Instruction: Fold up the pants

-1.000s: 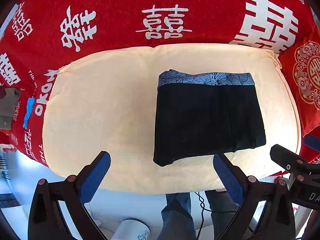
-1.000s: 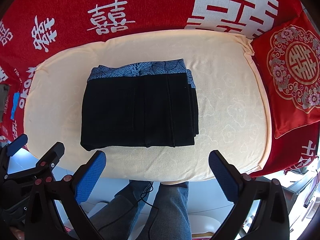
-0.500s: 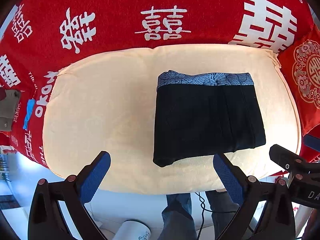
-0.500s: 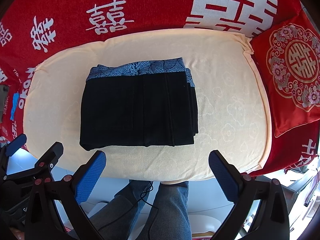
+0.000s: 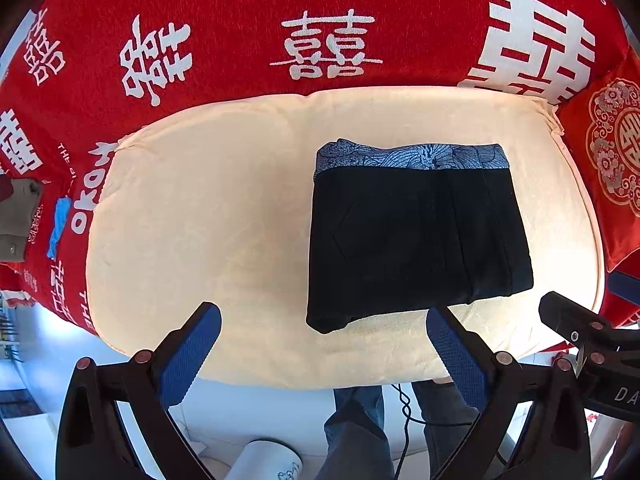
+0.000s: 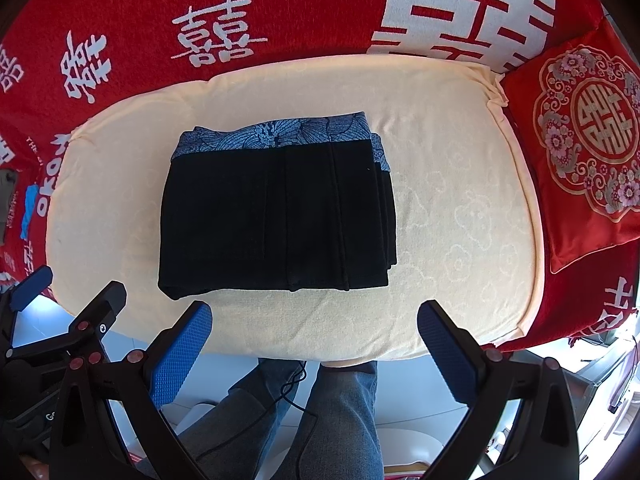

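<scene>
In the left wrist view, the left gripper [image 5: 322, 330] hung above the near edge of a cream cushion [image 5: 200, 220], its blue-padded fingers [image 5: 188, 354] spread wide and holding nothing. The black pants [image 5: 416, 236] lay folded into a compact rectangle on the right part of the cushion, with a blue patterned waistband [image 5: 412, 157] along the far edge. Compared with a second earlier almost nothing had moved; the bundle kept its shape and place, which suggested the folding was finished and the tools were only backing away. A red cloth [image 5: 248, 20] behind the cushion carried large white Chinese double-happiness characters and the word "WEDDING" at the upper right. In the right wrist view, the right gripper [image 6: 314, 326] was likewise wide open and empty, just short of the pants' near edge. The word "THE" showed at the upper left of the cloth, and a red embroidered pillow [image 6: 580, 132] rested against the cushion's right end.
</scene>
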`<state>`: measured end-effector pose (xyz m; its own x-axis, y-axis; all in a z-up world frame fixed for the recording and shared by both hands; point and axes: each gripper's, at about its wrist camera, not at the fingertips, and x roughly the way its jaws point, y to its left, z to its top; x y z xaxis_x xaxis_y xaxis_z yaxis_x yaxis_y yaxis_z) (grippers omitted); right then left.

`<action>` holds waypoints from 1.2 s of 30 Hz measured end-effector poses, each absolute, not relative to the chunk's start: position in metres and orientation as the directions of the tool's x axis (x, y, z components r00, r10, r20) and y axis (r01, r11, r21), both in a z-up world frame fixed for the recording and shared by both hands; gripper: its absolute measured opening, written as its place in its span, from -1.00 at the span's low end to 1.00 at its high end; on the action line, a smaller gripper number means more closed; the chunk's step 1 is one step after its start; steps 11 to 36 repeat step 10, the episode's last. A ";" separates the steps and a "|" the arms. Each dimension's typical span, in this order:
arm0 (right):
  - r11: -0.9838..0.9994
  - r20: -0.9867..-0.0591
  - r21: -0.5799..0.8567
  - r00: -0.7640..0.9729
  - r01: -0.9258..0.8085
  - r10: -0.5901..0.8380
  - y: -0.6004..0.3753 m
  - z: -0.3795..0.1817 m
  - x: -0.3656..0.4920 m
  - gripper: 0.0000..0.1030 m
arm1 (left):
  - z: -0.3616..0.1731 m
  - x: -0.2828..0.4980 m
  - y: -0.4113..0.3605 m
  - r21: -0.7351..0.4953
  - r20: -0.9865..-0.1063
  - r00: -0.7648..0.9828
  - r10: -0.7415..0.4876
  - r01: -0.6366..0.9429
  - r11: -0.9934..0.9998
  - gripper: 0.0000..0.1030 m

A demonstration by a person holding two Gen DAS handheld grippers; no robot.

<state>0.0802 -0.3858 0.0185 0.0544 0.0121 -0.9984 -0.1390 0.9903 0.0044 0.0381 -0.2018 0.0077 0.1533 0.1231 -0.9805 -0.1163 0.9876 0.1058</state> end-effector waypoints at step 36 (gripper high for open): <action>0.991 -0.998 0.003 0.055 -0.137 0.010 -0.388 0.016 0.078 0.99 | 0.008 0.036 -0.202 0.102 -0.979 0.166 0.121 -0.117 0.988 1.00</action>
